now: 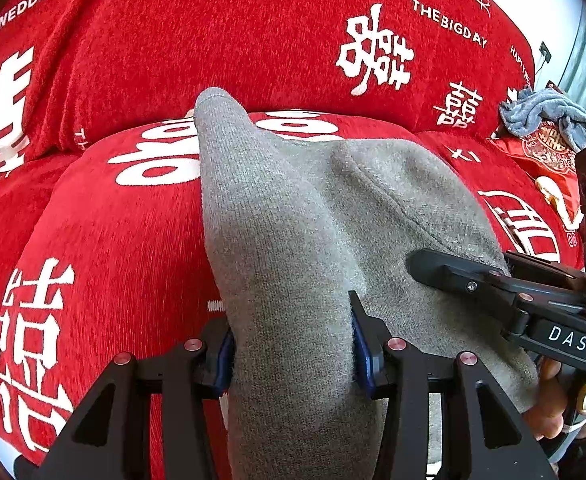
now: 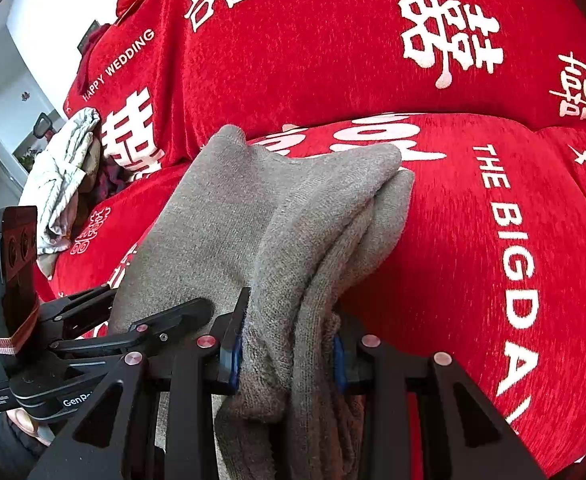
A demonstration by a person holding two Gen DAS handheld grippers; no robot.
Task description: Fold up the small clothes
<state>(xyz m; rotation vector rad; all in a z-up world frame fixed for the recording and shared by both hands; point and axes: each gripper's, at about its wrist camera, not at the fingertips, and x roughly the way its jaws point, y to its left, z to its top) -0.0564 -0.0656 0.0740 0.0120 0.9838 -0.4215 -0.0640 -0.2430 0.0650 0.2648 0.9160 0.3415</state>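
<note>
A red sofa cover [image 1: 293, 40] printed with white characters spreads beyond both tongs. The grey knit garment [image 1: 293, 240] lies on it, one fold clamped in the left gripper [image 1: 293, 354], bunched layers clamped in the right gripper [image 2: 289, 354].

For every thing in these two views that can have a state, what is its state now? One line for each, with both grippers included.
Grey knitted garment: bunched into thick folds, lifted at the near end, far end resting on the sofa.
Left gripper: shut on the garment.
Right gripper: shut on the garment's stacked layers.
Red sofa cover with white lettering: spread over the cushions.
Blue-grey cloth: crumpled, unfolded.
Pale patterned cloth: crumpled in a heap.
</note>
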